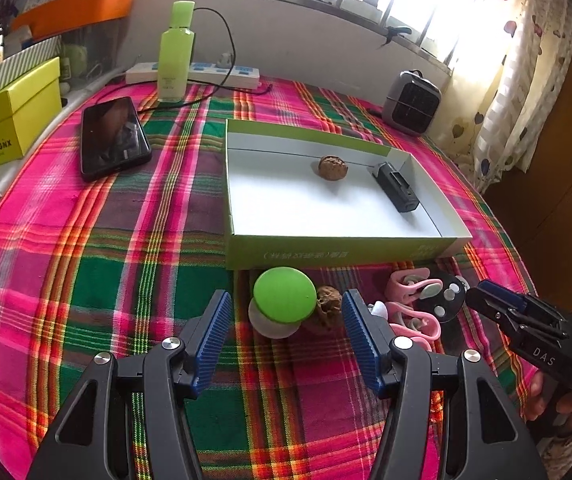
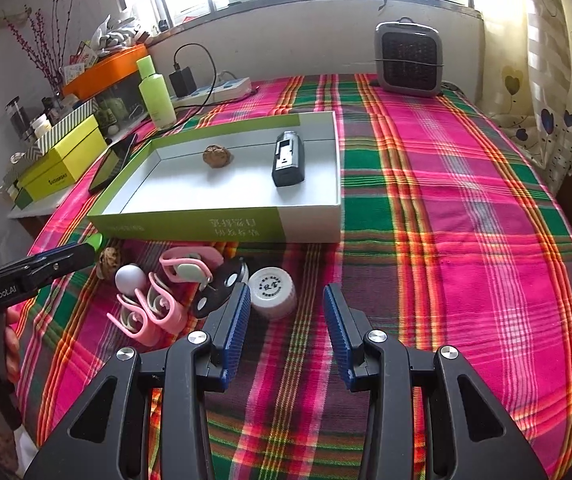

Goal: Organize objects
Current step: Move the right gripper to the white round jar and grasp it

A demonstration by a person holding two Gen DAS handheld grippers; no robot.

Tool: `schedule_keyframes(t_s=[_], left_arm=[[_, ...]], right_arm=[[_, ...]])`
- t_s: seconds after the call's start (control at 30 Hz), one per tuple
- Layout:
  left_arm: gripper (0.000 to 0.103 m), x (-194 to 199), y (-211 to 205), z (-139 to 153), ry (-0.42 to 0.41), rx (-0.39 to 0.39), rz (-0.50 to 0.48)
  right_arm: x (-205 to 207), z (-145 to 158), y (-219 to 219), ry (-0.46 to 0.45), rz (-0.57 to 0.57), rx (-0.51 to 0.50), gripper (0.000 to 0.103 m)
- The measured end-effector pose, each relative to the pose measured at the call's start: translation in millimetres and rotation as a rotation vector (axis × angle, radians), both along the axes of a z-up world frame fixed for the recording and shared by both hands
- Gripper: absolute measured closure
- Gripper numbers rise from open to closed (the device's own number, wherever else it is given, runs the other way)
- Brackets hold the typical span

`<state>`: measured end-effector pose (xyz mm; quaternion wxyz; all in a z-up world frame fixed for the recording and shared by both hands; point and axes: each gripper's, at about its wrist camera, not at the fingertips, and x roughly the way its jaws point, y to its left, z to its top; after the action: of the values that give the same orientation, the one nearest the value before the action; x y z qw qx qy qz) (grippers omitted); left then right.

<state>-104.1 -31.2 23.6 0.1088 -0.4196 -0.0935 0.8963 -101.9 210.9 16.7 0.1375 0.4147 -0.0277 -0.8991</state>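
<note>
plaid tablecloth [image 1: 86, 260] under left gripper [image 1: 286, 312], jaws agape around green-capped jar [image 1: 282, 300]

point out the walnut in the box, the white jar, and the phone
walnut [image 2: 217, 156], right wrist view, middle of shell
white jar [image 2: 272, 285], right wrist view, lid top
phone [image 1: 113, 138], left wrist view, centre of screen
</note>
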Motion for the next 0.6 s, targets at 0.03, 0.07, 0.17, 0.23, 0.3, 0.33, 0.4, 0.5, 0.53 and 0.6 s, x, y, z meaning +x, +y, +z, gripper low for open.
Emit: schedule_keyframes(t_s=[0.03,0.07,0.17,0.23,0.3,0.33,0.4,0.5,0.53,0.6], left_arm=[[0.046,-0.6,0.5,-1.3,-0.002,0.001,-0.003],[0.046,-1.4,1.1,-3.0,-0.006,-0.002,-0.005],[0.046,-4.1,0.5,-7.9,-0.02,-0.003,-0.003],[0.046,-5.2,-1.6,-8.1,-0.018,-0.002,0.005],[0.046,-6.8,-2.9,-7.8,-0.017,-0.002,0.009],[0.046,-7.0,-2.7,-7.8,-0.017,-0.002,0.007],[0.046,-8.0,-3.6,-7.7,-0.013,-0.005,0.008],[0.046,-11.1,-5.7,-7.7,-0.012,0.006,0.019],[0.046,-12.2,-5.8,-7.6,-0.011,0.006,0.024],[0.046,-13.0,-6.1,-7.1,-0.005,0.0,0.029]], right_arm=[[-0.5,-1.1,-1.4,-0.001,0.004,0.006,0.064],[-1.3,-2.2,-2.6,-0.002,0.006,0.013,0.064],[-4.5,-3.9,-4.1,-0.01,0.01,0.018,0.064],[-6.8,-4.8,-5.0,-0.013,0.011,0.027,0.064],[-9.7,-6.9,-5.9,-0.021,0.012,0.034,0.064],[-11.2,-8.1,-6.7,-0.026,0.012,0.037,0.064],[-13.2,-9.9,-8.0,-0.031,0.013,0.043,0.064],[-15.0,-10.7,-9.0,-0.031,0.009,0.05,0.064],[-15.5,-10.7,-8.8,-0.031,0.008,0.051,0.064],[-16.9,-10.5,-9.0,-0.03,0.007,0.063,0.064]])
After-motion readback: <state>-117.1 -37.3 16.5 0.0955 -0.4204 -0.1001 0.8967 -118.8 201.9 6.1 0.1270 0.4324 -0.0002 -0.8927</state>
